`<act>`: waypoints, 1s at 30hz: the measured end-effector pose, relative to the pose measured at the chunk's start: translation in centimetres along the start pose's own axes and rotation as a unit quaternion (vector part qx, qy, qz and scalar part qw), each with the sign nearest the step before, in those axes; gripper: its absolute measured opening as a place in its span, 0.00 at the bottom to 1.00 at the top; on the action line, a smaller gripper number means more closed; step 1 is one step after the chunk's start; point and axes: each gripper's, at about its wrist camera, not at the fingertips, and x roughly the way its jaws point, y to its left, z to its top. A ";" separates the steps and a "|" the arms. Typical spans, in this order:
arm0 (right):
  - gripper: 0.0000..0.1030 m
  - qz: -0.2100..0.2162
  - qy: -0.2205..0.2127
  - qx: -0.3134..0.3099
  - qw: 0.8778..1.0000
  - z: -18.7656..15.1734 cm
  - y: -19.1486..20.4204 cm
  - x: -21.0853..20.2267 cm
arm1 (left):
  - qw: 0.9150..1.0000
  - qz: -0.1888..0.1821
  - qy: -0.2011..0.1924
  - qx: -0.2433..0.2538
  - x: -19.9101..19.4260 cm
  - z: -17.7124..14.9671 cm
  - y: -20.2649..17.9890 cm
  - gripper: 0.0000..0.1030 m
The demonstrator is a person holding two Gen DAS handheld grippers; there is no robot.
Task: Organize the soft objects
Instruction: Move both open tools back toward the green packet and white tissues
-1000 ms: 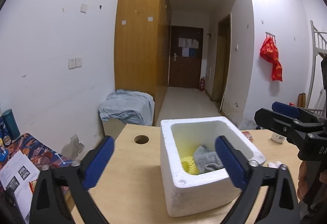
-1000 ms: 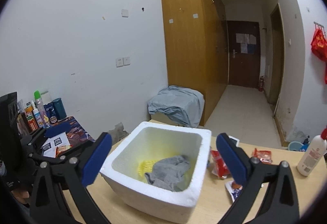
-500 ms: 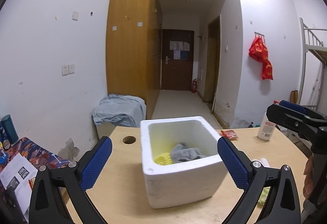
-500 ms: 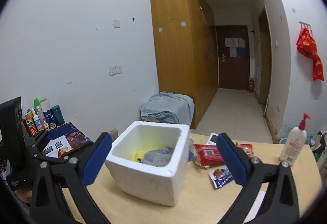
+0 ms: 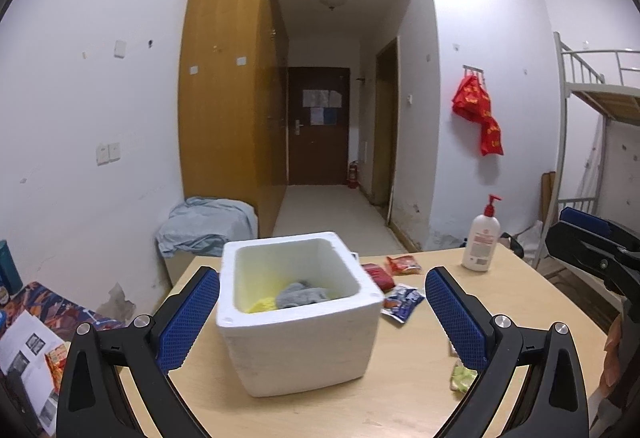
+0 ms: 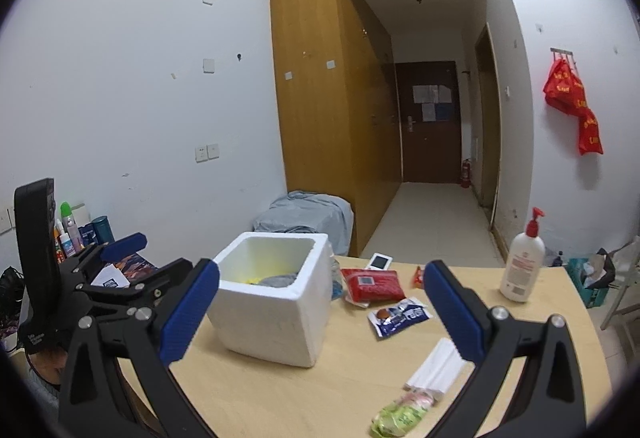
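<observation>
Both tools farther from foam box (image 5: 300, 310).

Grey cloth (image 5: 301, 295) in white foam box (image 5: 304, 350)

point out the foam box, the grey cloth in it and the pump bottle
white foam box (image 5: 308, 350), left wrist view, on its front wall
grey cloth (image 5: 301, 295), left wrist view, middle of the bunched fabric
pump bottle (image 6: 521, 270), right wrist view, on its white body

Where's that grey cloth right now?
The grey cloth lies inside the white foam box on the table, beside something yellow. In the left wrist view the box sits at centre; the right wrist view shows only the cloth's top edge over the rim.
</observation>
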 end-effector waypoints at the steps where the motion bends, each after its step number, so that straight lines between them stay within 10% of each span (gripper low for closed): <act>1: 1.00 -0.005 -0.002 -0.001 1.000 0.0 0.0 -0.3 | 1.000 -0.004 -0.002 0.001 -0.2 0.1 -0.4 1.00; 30: 1.00 -0.096 0.030 0.030 0.994 -7.5 -4.9 -3.9 | 0.994 -0.102 0.024 -0.007 0.8 -5.7 -6.8 1.00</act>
